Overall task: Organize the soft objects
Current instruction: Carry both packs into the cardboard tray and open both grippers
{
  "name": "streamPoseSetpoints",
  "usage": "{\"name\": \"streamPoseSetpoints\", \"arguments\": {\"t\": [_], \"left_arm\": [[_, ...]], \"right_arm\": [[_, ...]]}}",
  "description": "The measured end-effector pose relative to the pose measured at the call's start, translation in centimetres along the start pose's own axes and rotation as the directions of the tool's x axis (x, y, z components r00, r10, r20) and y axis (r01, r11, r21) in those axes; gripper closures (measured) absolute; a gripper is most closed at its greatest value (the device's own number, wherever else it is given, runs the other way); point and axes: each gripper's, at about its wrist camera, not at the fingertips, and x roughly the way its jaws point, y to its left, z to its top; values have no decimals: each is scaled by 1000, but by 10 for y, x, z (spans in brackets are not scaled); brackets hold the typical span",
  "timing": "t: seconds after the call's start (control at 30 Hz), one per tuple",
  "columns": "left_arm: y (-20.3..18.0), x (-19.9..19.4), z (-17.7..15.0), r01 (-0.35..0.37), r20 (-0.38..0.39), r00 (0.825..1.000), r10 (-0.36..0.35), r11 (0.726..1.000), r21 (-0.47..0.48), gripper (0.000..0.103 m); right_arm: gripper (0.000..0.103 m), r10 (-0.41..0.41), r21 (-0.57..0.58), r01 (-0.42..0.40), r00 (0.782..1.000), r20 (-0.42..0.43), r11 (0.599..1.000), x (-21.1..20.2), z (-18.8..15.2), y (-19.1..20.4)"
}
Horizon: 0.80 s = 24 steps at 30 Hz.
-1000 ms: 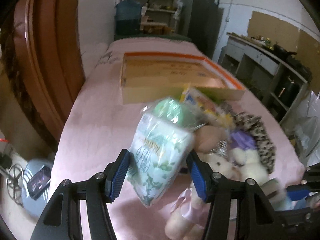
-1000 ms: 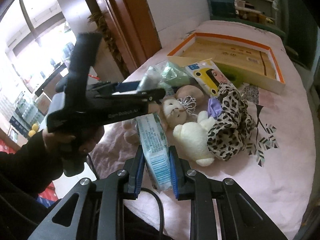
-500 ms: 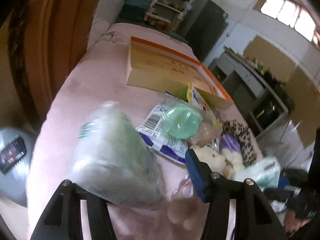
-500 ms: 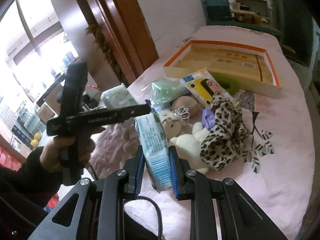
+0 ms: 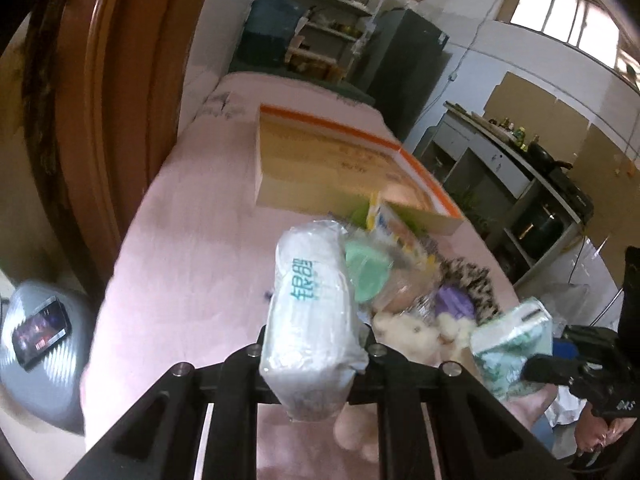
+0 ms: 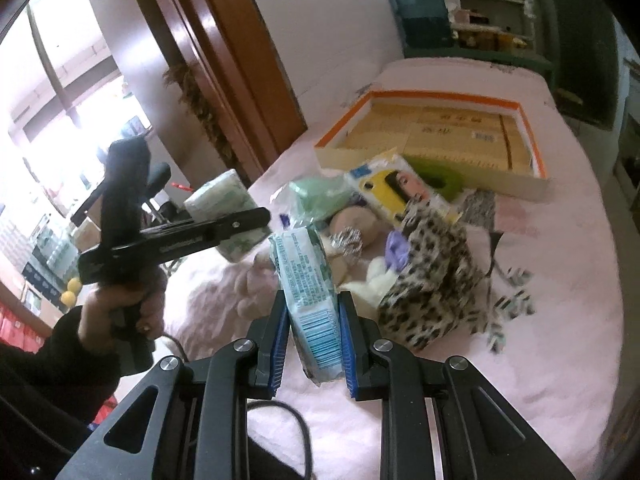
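Note:
My left gripper (image 5: 314,346) is shut on a white tissue pack with teal print (image 5: 308,300), held above the pink cover; the pack hides its fingertips. In the right wrist view the same gripper (image 6: 240,220) and its green-patterned pack (image 6: 222,204) hang at the left, in a person's hand (image 6: 120,300). My right gripper (image 6: 313,304) is shut on a second tissue pack with a barcode (image 6: 304,264), also seen as a pack (image 5: 512,340) at the right of the left wrist view. Beyond lie cream plush toys (image 6: 372,280), a leopard-print cloth (image 6: 432,280) and a green item in a bag (image 6: 320,196).
A shallow cardboard box with an orange rim (image 6: 440,96) sits at the far end of the pink cover (image 6: 560,320). A yellow packet (image 6: 396,188) leans near it. A wooden door frame (image 5: 120,120) runs along the left. A phone lies on a grey stool (image 5: 40,332).
The left jaws, wide around the tissue pack before, have closed on it, and the pack has turned its white printed side up. The right gripper keeps its pack and has hardly moved.

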Motion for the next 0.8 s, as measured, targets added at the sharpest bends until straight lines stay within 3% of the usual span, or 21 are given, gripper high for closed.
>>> {"name": "streamPoseSetpoints", "arguments": {"t": [0.2,0.4,0.6,0.8], "left_arm": [[-27,-14,41,7,66,998,-14,995,101,86],[-51,-1,83,-7,89,996,-9,984,176,86],[-62,25,122,-32,93,996,13,978,207,86],[-64,72,155,-73,68,996,61,979,190,85]], "right_arm": [[79,-63,-15,65,994,89,998,-17,33,-20],[79,-99,34,95,982,163,995,-23,75,-56],[79,-132,56,124,975,178,991,-9,115,-88],[79,-125,127,107,983,138,986,26,152,-130]]}}
